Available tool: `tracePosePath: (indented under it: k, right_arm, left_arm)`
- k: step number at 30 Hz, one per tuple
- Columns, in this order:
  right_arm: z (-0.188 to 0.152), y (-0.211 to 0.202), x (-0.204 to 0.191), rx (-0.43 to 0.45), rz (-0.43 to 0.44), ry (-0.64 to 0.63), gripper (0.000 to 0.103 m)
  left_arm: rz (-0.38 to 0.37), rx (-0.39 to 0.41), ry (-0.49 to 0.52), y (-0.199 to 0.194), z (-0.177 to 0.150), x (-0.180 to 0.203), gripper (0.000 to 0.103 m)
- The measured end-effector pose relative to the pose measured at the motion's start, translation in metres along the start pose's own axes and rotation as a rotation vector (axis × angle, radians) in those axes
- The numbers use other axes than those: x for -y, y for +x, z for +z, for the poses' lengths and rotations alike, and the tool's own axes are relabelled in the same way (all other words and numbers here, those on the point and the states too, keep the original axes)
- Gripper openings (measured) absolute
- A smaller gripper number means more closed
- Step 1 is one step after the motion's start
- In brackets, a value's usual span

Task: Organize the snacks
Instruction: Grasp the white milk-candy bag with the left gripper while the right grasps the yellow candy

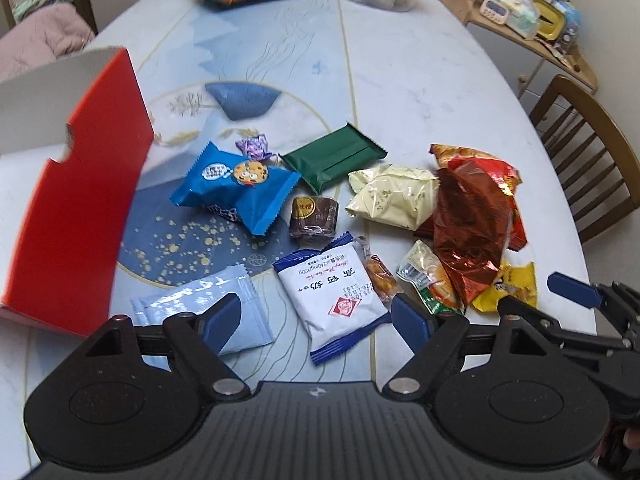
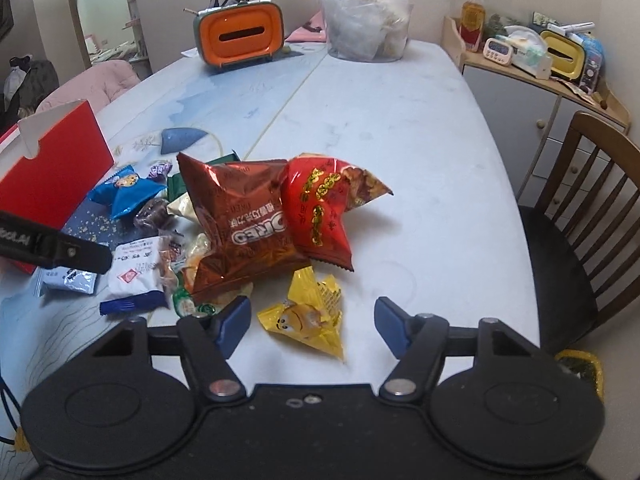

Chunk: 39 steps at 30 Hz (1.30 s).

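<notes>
a: where do the snacks sit?

b: scattered in a loose pile on the pale patterned table (image 1: 420,92), just right of the red box (image 1: 80,200) that stands open at the left edge. a blue cookie packet (image 1: 236,188) lies nearest the box, with a small purple sweet (image 1: 254,146) touching its far corner and a green wrapper (image 1: 334,160) beside that.

a: and closer in?

b: a white milk-candy packet (image 1: 336,300) and a pale blue sachet (image 1: 200,312) lie at the near edge. a brown foil packet (image 2: 240,224) leans over a red packet (image 2: 320,216), and a yellow smiley sweet (image 2: 308,316) lies alone in front of them.

a: the left gripper (image 1: 316,320)?

b: jaws apart, nothing pressed. one finger sits over the pale blue sachet, and the white packet lies between the two.

a: the right gripper (image 2: 312,322)?

b: also apart, pads touching nothing. the yellow sweet lies between its blue fingertips (image 2: 236,316), clear of both.

a: anything behind?

b: an orange tissue holder (image 2: 240,36) and a clear bag (image 2: 364,24) at the far end, and a wooden chair (image 2: 580,208) on the right.
</notes>
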State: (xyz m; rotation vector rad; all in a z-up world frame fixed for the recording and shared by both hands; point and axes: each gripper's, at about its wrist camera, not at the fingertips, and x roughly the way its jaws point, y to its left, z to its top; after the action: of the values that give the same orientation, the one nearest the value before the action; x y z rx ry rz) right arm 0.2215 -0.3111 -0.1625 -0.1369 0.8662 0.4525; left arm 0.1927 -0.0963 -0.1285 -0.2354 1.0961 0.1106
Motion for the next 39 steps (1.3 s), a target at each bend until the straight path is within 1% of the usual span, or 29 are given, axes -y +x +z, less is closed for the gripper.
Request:
tracePosePath:
  k: [3, 7, 11, 17, 22, 23, 24, 26, 28, 29, 31, 39]
  right_arm:
    - [0.000, 0.006, 0.002, -0.012, 0.013, 0.002, 0.067]
    - [-0.001, 0.011, 0.002, -0.019, 0.025, -0.005, 0.065]
    - [0.000, 0.014, 0.002, -0.018, 0.039, -0.006, 0.064]
    - [-0.001, 0.023, 0.002, -0.036, 0.042, -0.013, 0.060]
    - [-0.002, 0.030, 0.003, -0.046, 0.037, 0.006, 0.060]
    - [-0.002, 0.032, 0.004, -0.048, 0.037, 0.013, 0.058]
    - [-0.002, 0.033, 0.005, -0.046, 0.036, 0.022, 0.058]
    - [-0.002, 0.032, 0.005, -0.037, 0.034, 0.022, 0.053]
    - [-0.003, 0.032, 0.004, -0.032, 0.031, 0.019, 0.046]
    - [-0.003, 0.031, 0.004, -0.031, 0.032, 0.020, 0.042]
    - [-0.003, 0.031, 0.004, -0.031, 0.034, 0.022, 0.041]
    - [-0.007, 0.021, 0.004, -0.020, 0.028, 0.037, 0.035]
  left_arm:
    - [-0.010, -0.023, -0.033, 0.009, 0.005, 0.002, 0.082]
    - [0.001, -0.052, -0.046, 0.020, 0.007, 0.005, 0.082]
    - [-0.004, -0.091, -0.075, 0.029, 0.007, 0.002, 0.082]
    - [-0.007, -0.135, -0.110, 0.042, 0.008, 0.001, 0.082]
    - [-0.008, -0.136, -0.122, 0.046, 0.010, 0.001, 0.082]
    - [-0.006, -0.136, -0.124, 0.047, 0.011, 0.001, 0.082]
    - [0.003, -0.132, -0.122, 0.046, 0.011, 0.002, 0.079]
    - [0.011, -0.126, -0.107, 0.044, 0.011, 0.004, 0.072]
    - [0.014, -0.121, -0.099, 0.042, 0.011, 0.007, 0.057]
    - [0.018, -0.119, -0.095, 0.041, 0.011, 0.007, 0.055]
    - [0.018, -0.116, -0.103, 0.040, 0.011, 0.006, 0.052]
    - [0.026, -0.109, -0.132, 0.035, 0.006, -0.001, 0.050]
